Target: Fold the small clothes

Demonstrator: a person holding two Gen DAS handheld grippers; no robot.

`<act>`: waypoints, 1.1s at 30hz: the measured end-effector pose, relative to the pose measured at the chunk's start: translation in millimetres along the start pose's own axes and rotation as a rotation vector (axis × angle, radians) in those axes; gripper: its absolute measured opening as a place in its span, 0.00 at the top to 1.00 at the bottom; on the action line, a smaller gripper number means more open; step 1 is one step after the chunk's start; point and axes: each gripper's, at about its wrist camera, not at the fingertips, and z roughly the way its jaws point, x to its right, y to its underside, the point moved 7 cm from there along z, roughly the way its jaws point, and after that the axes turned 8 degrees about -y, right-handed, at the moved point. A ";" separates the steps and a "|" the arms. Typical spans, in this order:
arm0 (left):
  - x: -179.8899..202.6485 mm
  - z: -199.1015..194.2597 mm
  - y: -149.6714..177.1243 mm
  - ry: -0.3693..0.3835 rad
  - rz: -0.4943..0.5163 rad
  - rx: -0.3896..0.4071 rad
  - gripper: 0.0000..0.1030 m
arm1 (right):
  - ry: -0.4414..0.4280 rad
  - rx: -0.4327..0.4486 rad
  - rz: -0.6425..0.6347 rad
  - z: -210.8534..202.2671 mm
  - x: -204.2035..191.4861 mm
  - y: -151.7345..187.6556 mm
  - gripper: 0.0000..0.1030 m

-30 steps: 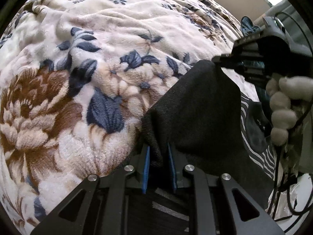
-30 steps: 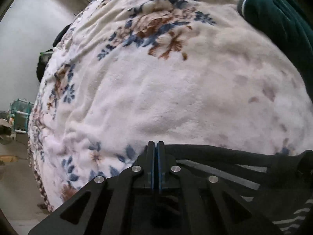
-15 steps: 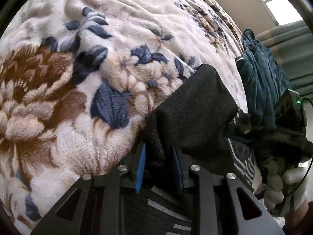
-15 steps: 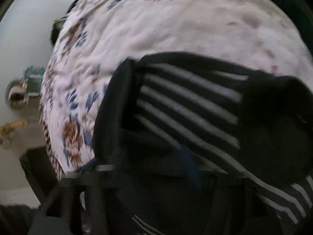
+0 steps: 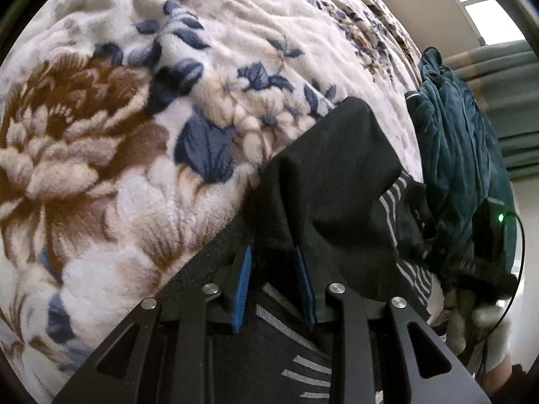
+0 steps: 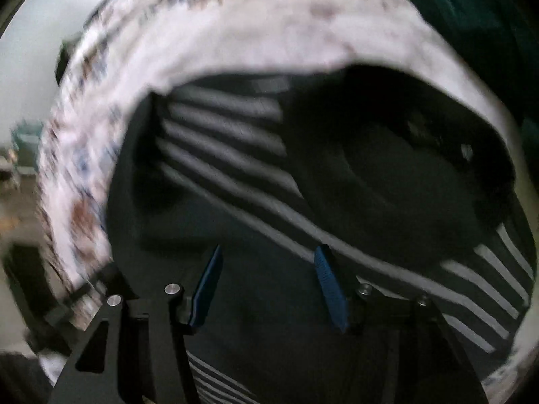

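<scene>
Spread over the bed, a floral fleece blanket (image 5: 141, 155) carries everything; take the dark striped garment (image 5: 340, 181) as the landmark, lying on the blanket with one black panel already turned over its striped part.

At the garment's near left edge, the left gripper (image 5: 274, 286) has its jaws set narrow, with a thick fold of black cloth standing between the blue pads; it looks pinched, and this corner is what anchors the fold. To do the step well, I would keep that pinch steady and low on the blanket so the folded edge stays straight, and not let go until the other side has settled flat.

Right of the garment, the right gripper (image 6: 269, 286) is above the cloth with its jaws opening; nothing seems to be pressed between the pads, though the right wrist view is blurred. It should clear upward without dragging the layer it has laid down.

Further right of the garment lies a bunched teal fleece garment (image 5: 454, 155), probably waiting its turn. No basket, box or other container shows in either view.
</scene>
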 end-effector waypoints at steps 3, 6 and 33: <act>3.7 3.2 -1.7 -0.012 -0.002 0.014 0.76 | 0.058 -0.020 -0.039 13.5 6.5 12.6 0.86; 4.0 1.5 -2.5 -0.015 0.001 0.021 0.76 | 0.085 0.063 -0.033 1.8 11.5 11.5 0.98; 15.0 20.4 8.4 -0.035 0.024 -0.085 0.76 | -0.237 0.504 0.996 -73.9 112.7 265.5 0.65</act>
